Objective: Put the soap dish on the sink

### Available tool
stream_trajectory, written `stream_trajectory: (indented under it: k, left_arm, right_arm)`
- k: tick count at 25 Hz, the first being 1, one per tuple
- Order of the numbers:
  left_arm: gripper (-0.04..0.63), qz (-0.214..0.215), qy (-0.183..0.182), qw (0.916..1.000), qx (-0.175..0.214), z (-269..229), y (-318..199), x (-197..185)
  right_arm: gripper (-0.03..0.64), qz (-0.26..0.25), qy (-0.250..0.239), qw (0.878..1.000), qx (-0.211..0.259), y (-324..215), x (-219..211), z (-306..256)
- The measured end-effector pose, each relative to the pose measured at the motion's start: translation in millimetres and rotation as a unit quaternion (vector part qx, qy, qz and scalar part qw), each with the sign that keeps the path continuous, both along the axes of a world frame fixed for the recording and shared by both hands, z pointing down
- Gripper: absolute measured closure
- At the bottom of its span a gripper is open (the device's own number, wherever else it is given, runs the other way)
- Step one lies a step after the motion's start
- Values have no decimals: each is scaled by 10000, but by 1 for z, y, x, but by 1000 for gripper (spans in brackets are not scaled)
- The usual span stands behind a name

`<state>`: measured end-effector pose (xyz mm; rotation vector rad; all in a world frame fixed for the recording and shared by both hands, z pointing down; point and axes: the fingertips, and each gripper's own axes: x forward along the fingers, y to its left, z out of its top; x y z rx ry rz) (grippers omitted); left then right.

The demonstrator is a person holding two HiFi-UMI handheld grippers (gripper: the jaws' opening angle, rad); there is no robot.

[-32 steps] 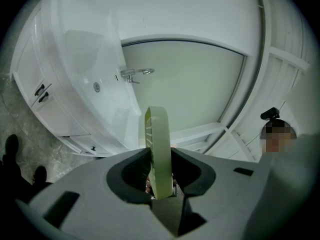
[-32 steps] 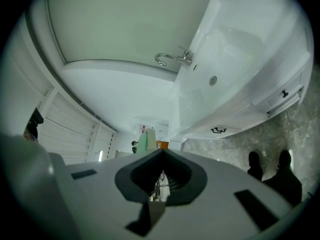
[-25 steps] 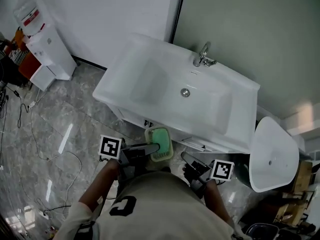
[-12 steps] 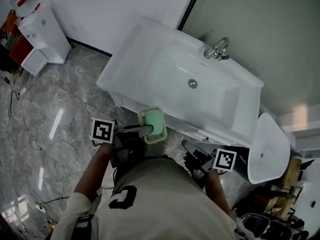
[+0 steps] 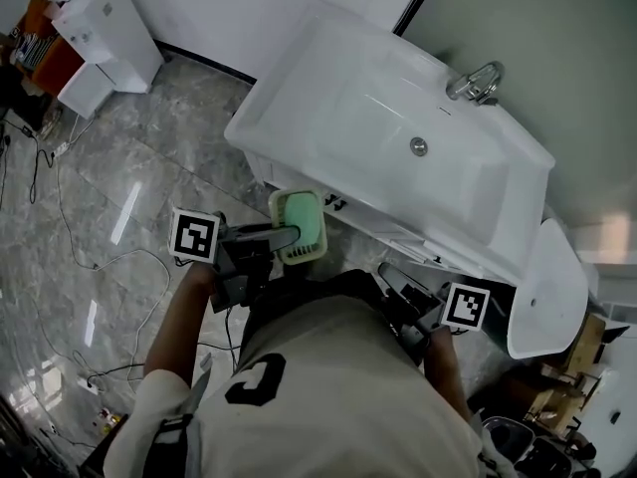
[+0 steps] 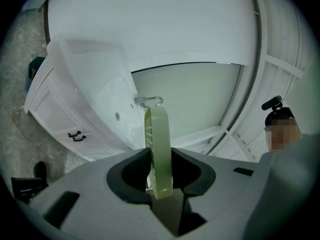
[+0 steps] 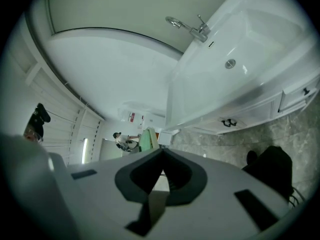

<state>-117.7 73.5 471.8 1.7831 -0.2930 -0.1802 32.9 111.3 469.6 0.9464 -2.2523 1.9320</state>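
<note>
Along the left wall stands one white floor unit (image 5: 107,26), and loose cables (image 5: 62,229) trail over the grey marble floor (image 5: 149,177) below it. Apart from the cables, that stretch of floor lies open up to the sink's left corner. The left gripper (image 5: 289,235) comes next, its jaws clamped on the near end of the single green soap dish (image 5: 303,225). In the left gripper view the dish (image 6: 159,144) stands edge-on between the pads. The dish hangs over the floor just in front of the cabinet face. It sits short of the front rim and touches nothing but the jaws. Ahead is the one white sink (image 5: 299,78), a long basin with a broad flat rim all round, one drain (image 5: 419,146) in its floor and one chrome tap (image 5: 476,82) on the back edge against the wall. A dark drawer handle (image 5: 334,203) shows on the cabinet front, just beside the dish. To the right, the right gripper (image 5: 384,269) is held low by the person's body, jaws closed tip to tip on nothing, well apart from the dish. At the far right a second, loose white basin (image 5: 545,292) stands just beside the sink's end and narrows the room on that side.
</note>
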Motion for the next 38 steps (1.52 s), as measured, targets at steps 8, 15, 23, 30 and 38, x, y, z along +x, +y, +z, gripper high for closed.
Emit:
stream_trajectory:
  k: [8,15,23,30,38]
  left_arm:
    - [471,193,186,9996,-117,-3,0,34]
    - [471,390,-98,9992,-48,-7,-12,58]
    - [471,475,-430,9979,79,-14,-39,88]
    - [472,425,-557,9974,181,-26,-65,110]
    - [472,-31,-426,9991,-82,-31,-93,128]
  right_arm:
    - [607,-268,-157,9995,95,-5,-7,-3]
    - [607,-291,-356,9986,249,-20,5,-10]
    - [607,-97,-611,9973,403,-57,38,-14]
    - [607,109,-853,9951,491,-89,69,-18]
    - [607,-226,-990,9939,427,-117,87,-12]
